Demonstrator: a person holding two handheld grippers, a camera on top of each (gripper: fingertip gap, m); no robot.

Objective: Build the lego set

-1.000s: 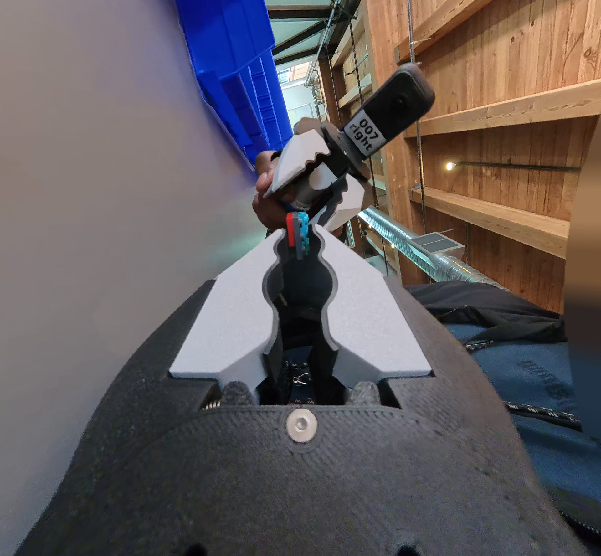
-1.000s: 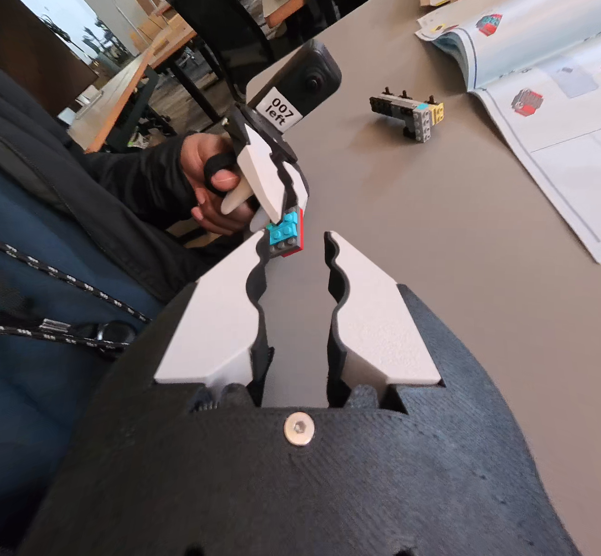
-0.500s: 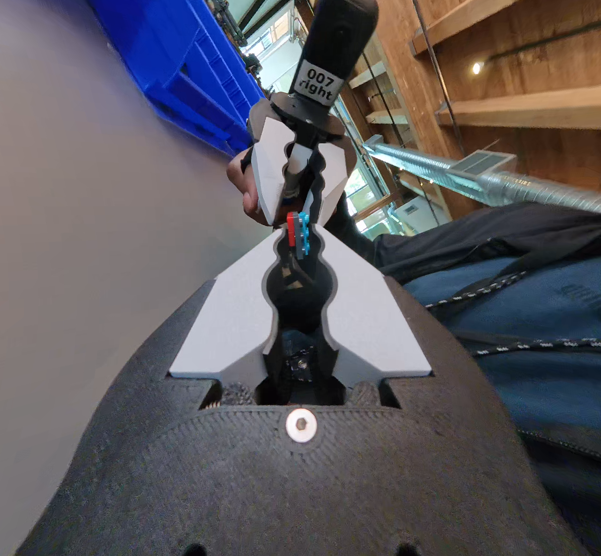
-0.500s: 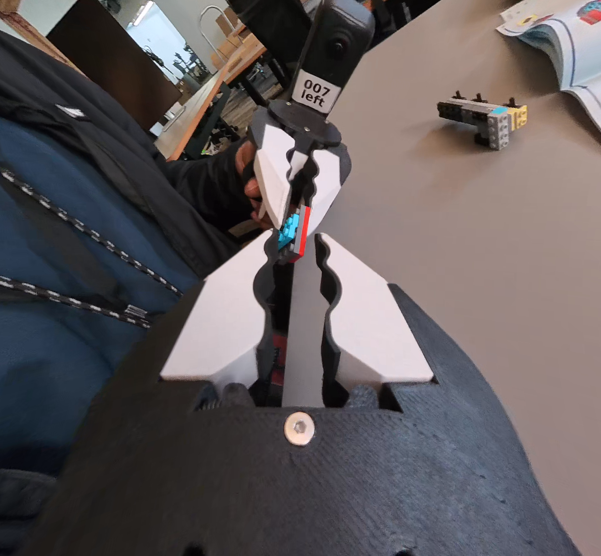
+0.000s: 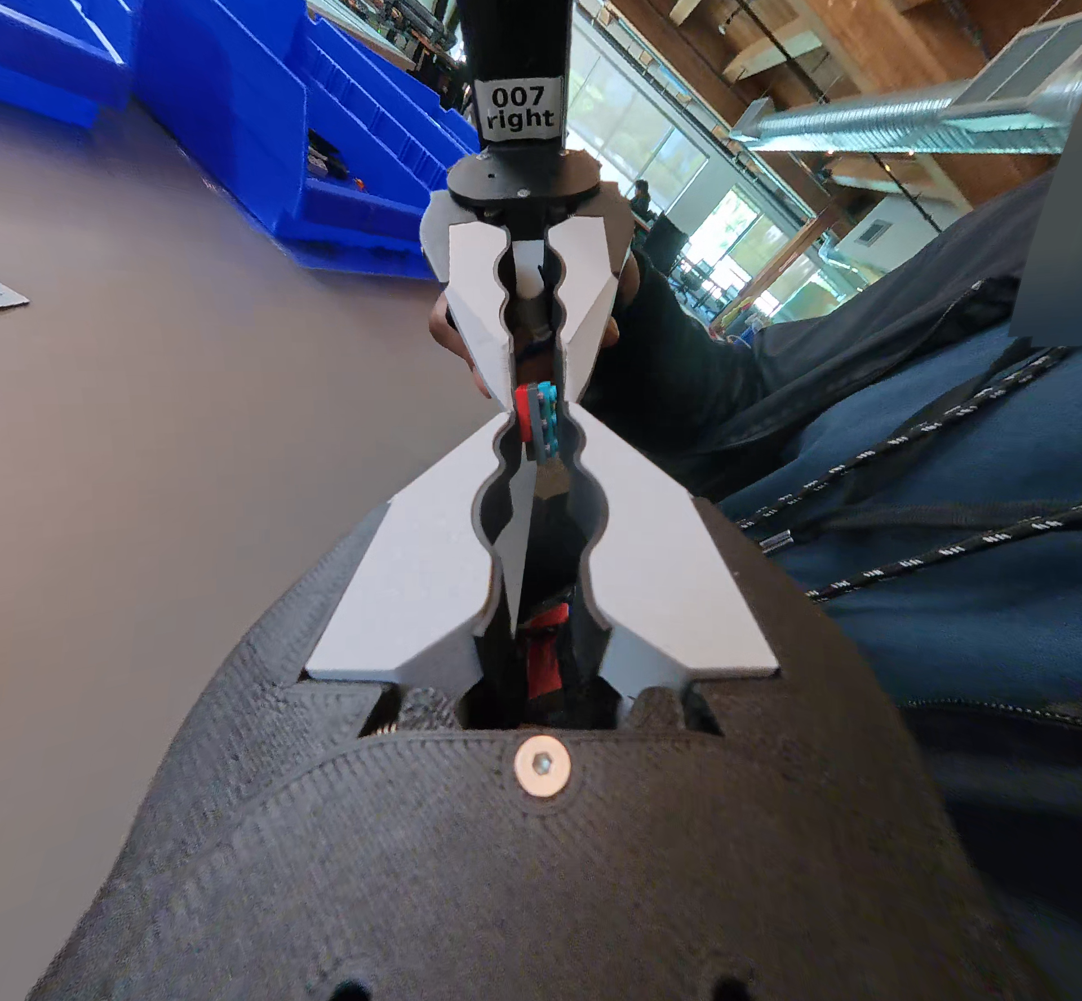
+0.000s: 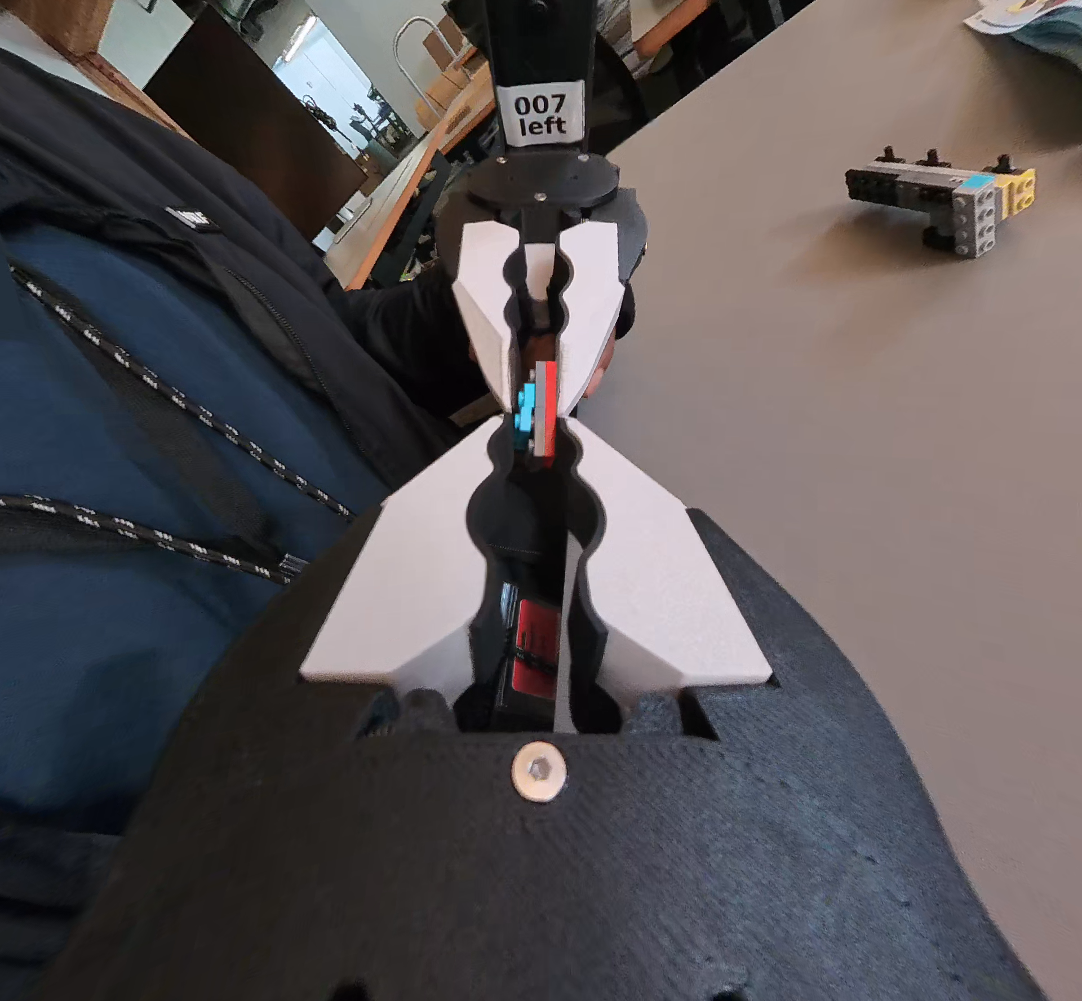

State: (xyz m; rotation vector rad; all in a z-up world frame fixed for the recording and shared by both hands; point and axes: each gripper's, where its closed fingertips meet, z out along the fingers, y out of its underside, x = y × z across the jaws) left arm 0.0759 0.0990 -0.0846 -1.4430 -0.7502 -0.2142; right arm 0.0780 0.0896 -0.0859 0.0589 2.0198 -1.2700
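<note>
A small lego stack (image 5: pixel 538 416) of red, grey and light-blue plates is held edge-on in the air above the grey table (image 5: pixel 175 387). My left gripper (image 5: pixel 541 421) is shut on its near end. My right gripper (image 5: pixel 538 400) faces it tip to tip from the far side, with its fingers closed around the other end. In the right wrist view the same stack (image 6: pixel 538 416) sits between my right gripper (image 6: pixel 537 427) and the left gripper (image 6: pixel 536 406). A partly built black, grey and yellow lego piece (image 6: pixel 948 200) lies on the table to the right.
Blue storage bins (image 5: pixel 263 94) stand along the far table edge in the left wrist view. An instruction booklet (image 6: pixel 1036 12) lies at the far right of the table (image 6: pixel 819 446). The person's dark blue jacket (image 6: pixel 146 446) is close beside both grippers. My left and right fingertips are right by each other.
The right gripper has swung into line with the left, tip to tip, and its fingers have narrowed from wide open to closed around the stack. The left has kept its hold.
</note>
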